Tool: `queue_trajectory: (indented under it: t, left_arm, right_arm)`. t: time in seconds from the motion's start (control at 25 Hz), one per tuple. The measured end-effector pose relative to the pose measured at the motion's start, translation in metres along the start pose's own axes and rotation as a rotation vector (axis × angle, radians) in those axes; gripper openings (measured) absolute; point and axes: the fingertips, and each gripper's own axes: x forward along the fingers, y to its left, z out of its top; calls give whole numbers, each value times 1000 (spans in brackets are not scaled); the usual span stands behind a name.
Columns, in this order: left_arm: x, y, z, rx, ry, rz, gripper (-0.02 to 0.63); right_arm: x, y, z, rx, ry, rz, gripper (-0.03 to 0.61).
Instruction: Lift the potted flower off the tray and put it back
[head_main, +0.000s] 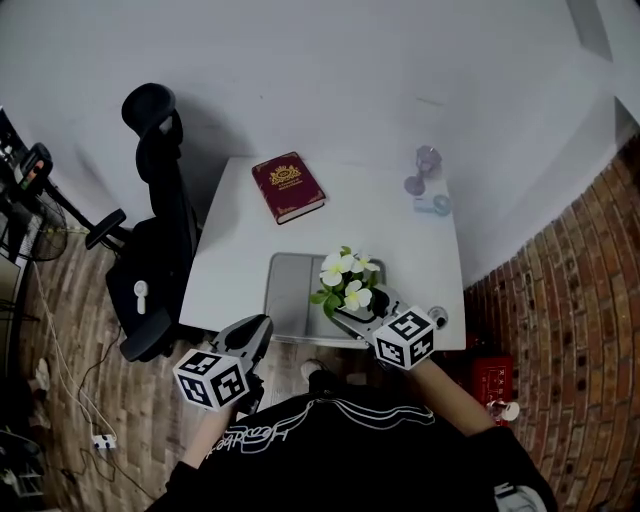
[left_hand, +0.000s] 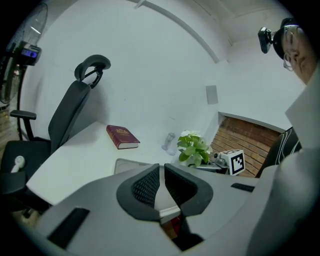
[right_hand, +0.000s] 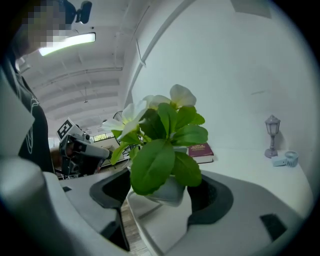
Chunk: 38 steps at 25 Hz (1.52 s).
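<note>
The potted flower (head_main: 345, 278), white blooms and green leaves in a small pale pot (right_hand: 170, 192), sits between the jaws of my right gripper (head_main: 352, 314), which is shut on the pot. It hangs just over the front right part of the grey tray (head_main: 290, 290) on the white table (head_main: 240, 230). In the right gripper view the leaves (right_hand: 167, 145) hide most of the pot. My left gripper (head_main: 262, 325) hovers off the table's front edge, left of the flower, jaws together and empty. From the left gripper view the flower (left_hand: 192, 147) is ahead to the right.
A red book (head_main: 288, 186) lies at the back of the table. A small lamp figure (head_main: 425, 165) and a pale blue object (head_main: 433, 205) stand at the back right. A black office chair (head_main: 160, 220) stands left of the table; a brick wall (head_main: 560, 300) runs along the right.
</note>
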Motion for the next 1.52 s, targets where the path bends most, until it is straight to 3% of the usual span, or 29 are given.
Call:
queue_trajectory:
  t: [0.36,0.84,1.32,1.52]
  left_arm:
    - [15,27,17,-24,-2,34,52]
    - [12,63,3,-91,28,105,52]
    - [10,71,0,-95,38,113,52]
    - [7,66,2,-90,27,103,52]
  right_arm:
    - [46,-39,-18,-16,95,-16,357]
    - [87,-65,-72,-17,213,-27,357]
    - [89,-66,-83,-8,244,-21,368]
    - [81,-66,-79,22,228,-21,421]
